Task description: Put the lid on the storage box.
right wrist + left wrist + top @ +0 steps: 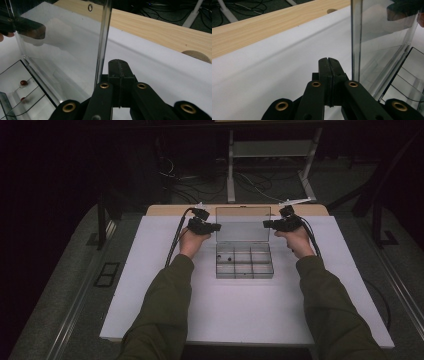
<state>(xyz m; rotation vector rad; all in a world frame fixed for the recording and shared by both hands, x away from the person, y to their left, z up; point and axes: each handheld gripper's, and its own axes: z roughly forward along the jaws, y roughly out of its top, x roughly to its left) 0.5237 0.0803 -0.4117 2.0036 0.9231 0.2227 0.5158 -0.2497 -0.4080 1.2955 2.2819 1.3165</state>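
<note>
A clear plastic compartment box [244, 261] lies in the middle of the white mat, its lid [243, 224] standing upright at the back. My left gripper [217, 226] sits just left of the lid's edge, jaws shut with nothing in them. My right gripper [265, 224] sits just right of the lid, also shut and empty. In the left gripper view the closed jaws [328, 60] stand beside the lid's edge [355, 40]. The right gripper view has the closed jaws [119, 62] next to the lid's edge [103, 37], and two small red beads [23, 82] lie in the box's compartments.
The white mat [240, 310] covers a wooden table whose bare strip [170, 210] runs along the far side. Beyond it on the dark floor lie cables [185, 187] and a metal stand [231, 165]. The person's green sleeves [165, 310] reach in from the near edge.
</note>
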